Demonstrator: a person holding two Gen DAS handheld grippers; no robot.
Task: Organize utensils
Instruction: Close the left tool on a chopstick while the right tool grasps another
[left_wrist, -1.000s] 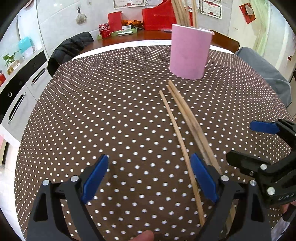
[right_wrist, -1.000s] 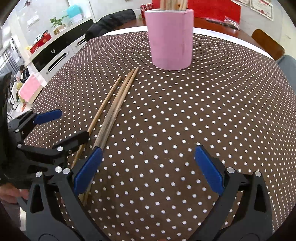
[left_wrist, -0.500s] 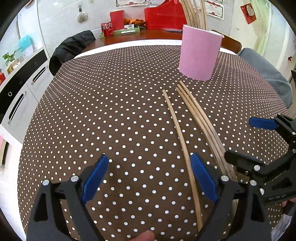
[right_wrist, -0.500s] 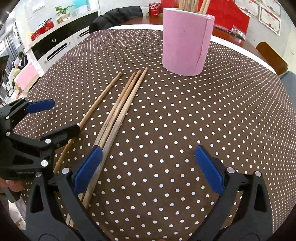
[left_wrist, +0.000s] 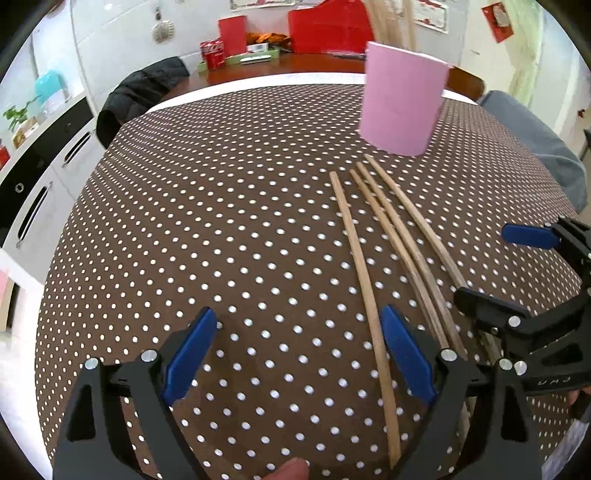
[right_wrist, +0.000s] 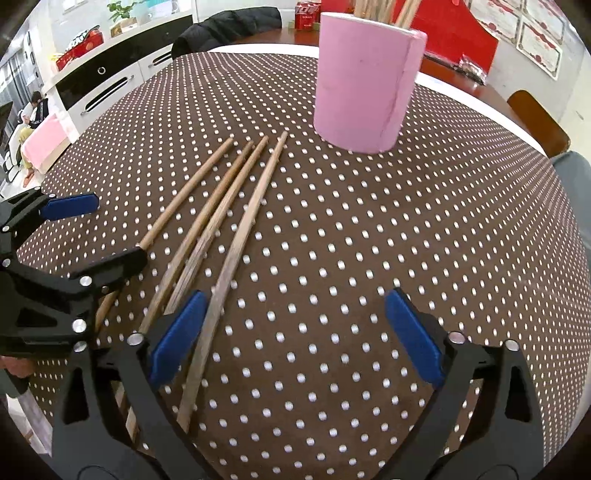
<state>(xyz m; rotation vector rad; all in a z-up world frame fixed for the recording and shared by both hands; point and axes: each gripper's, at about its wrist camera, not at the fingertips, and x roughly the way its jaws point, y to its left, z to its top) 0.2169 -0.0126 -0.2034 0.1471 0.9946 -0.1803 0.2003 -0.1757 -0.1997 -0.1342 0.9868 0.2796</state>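
Observation:
Several wooden chopsticks (left_wrist: 384, 236) lie side by side on the brown dotted tablecloth (left_wrist: 221, 221), pointing toward a pink cylindrical holder (left_wrist: 400, 103) that has more sticks standing in it. The chopsticks (right_wrist: 221, 218) and the holder (right_wrist: 364, 81) also show in the right wrist view. My left gripper (left_wrist: 299, 354) is open and empty, low over the cloth, with its right finger beside the leftmost chopstick. My right gripper (right_wrist: 291, 336) is open and empty, with the rightmost chopstick just inside its left finger. Each gripper shows in the other's view.
A dark jacket (left_wrist: 144, 92) hangs on a chair behind the table. White and black cabinets (left_wrist: 40, 166) stand at left. Red boxes and cans (left_wrist: 325, 29) sit on a wooden surface beyond. A grey chair (left_wrist: 535, 147) stands at the right edge.
Both grippers have drawn back and shifted, so the holder sits further right in each view. The chopsticks now lie slightly fanned apart. Both grippers stay open.

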